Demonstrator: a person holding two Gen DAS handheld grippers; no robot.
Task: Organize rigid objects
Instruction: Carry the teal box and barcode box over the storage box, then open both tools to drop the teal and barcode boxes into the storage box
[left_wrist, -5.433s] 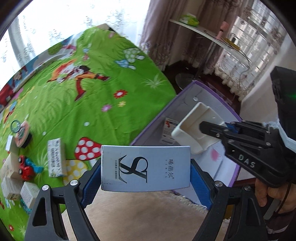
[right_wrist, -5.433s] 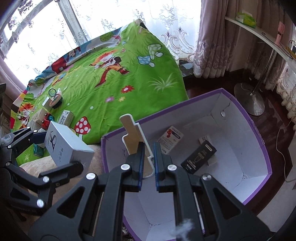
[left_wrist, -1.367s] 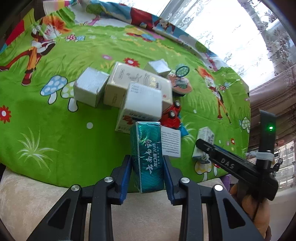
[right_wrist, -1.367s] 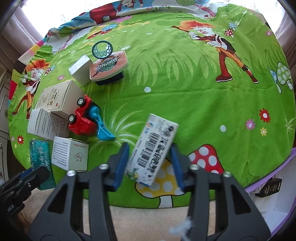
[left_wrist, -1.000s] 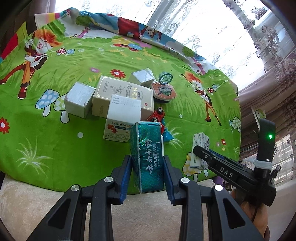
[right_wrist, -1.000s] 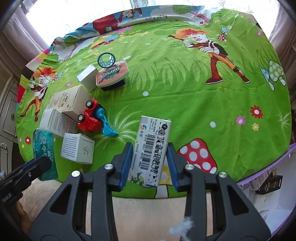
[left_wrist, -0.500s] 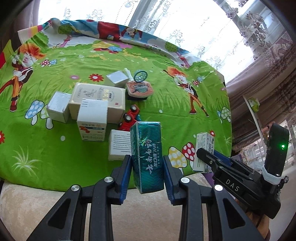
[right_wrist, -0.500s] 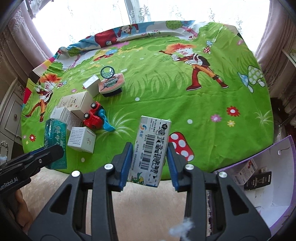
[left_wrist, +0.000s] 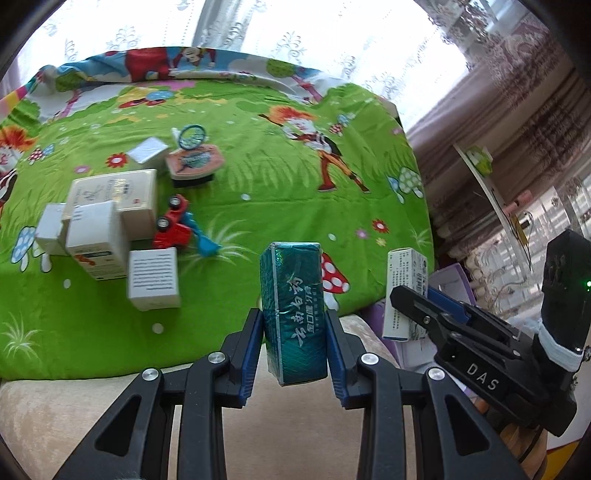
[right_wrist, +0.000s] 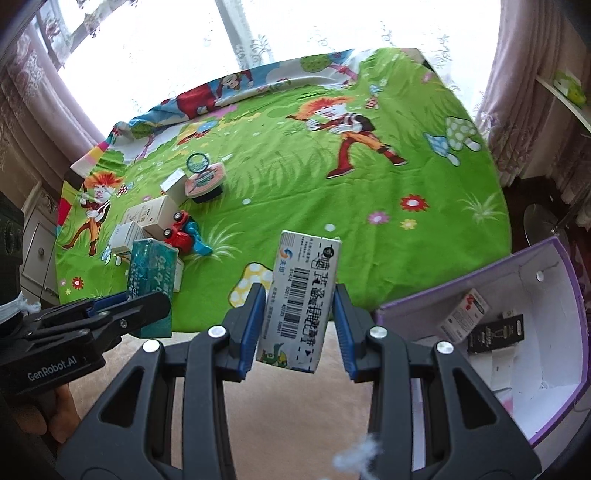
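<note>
Two claws, left (left_wrist: 293, 341) gripping a teal carton (left_wrist: 293, 310), right (right_wrist: 299, 325) a white medicine box (right_wrist: 301, 301), have swung from the bed (right_wrist: 332, 192) toward the purple bin (right_wrist: 554, 266), so drop-off seems next.

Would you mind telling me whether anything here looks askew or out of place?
The white barcode box sits slightly tilted in the right gripper. A tuft of white fluff clings near that camera. Nothing else stands out.

Beside the toy truck (left_wrist: 173, 227) lie five boxes (left_wrist: 153, 278); each of two grippers (left_wrist: 293, 332) holds one more.
</note>
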